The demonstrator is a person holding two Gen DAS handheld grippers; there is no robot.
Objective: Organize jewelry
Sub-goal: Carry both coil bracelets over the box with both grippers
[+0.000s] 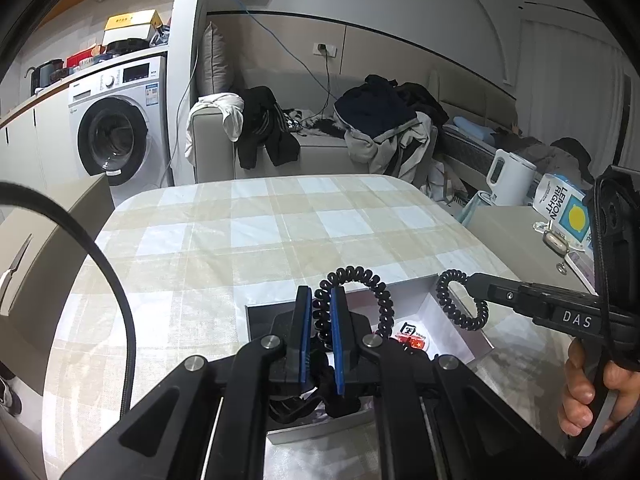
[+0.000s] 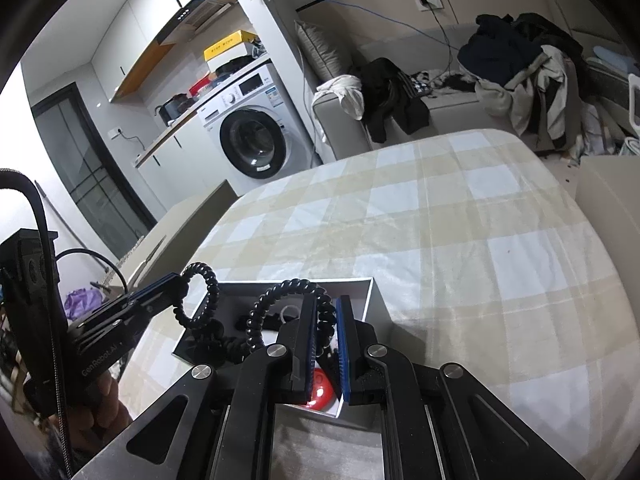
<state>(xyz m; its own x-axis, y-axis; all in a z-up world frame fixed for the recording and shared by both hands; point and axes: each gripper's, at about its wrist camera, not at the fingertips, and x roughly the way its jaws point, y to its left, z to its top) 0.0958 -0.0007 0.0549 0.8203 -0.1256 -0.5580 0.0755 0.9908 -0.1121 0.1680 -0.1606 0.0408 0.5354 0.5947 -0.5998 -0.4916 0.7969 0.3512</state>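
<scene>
An open white box [image 1: 452, 332] sits on the checked tablecloth near the front edge; it also shows in the right wrist view [image 2: 370, 300]. My left gripper [image 1: 322, 294] is shut on a black spiral hair tie [image 1: 356, 274] above the box. My right gripper [image 2: 326, 306] is shut on a second black spiral hair tie [image 2: 276, 292], also over the box. From the left wrist view the right gripper [image 1: 474, 284] holds its tie [image 1: 452, 300] at the box's right edge. A red round badge [image 2: 322, 390] lies in the box.
The checked tablecloth [image 1: 280, 224] covers the table. A white kettle [image 1: 510, 178] and a lemon carton [image 1: 566, 210] stand on a side surface at right. A sofa with clothes [image 1: 360, 124] and a washing machine [image 1: 116, 128] are beyond the table.
</scene>
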